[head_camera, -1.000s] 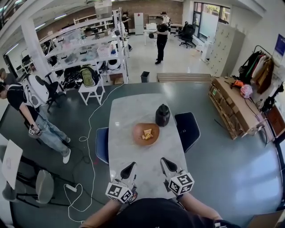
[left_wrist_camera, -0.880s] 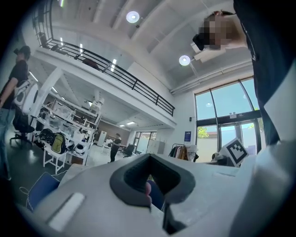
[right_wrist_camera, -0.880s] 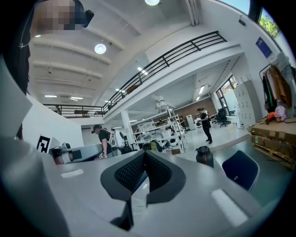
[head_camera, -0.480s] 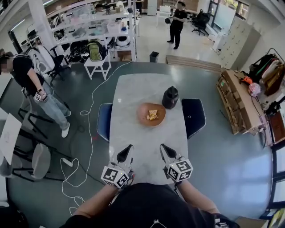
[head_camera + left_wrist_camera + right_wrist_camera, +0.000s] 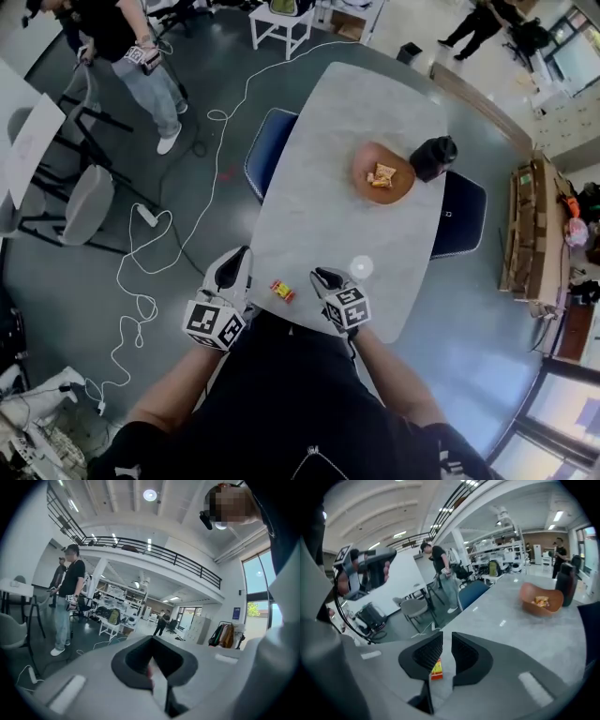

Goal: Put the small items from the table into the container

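Snack packet [image 5: 436, 668] lies on the bench [image 5: 319, 187] just beyond the right tool [image 5: 446, 639], its jaws opening, slightly parted; left tool [image 5: 152, 644] is closed, empty.

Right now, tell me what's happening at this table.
A person at the near end of the table has a gripper in each hand. The right gripper points down at a small red-and-yellow packet near the table's edge. Its jaws are opening, with the packet lying beyond them, not gripped. The left gripper hangs beside the table's edge, its jaws too blurred to read. The orange bowl farther along already holds a few items.
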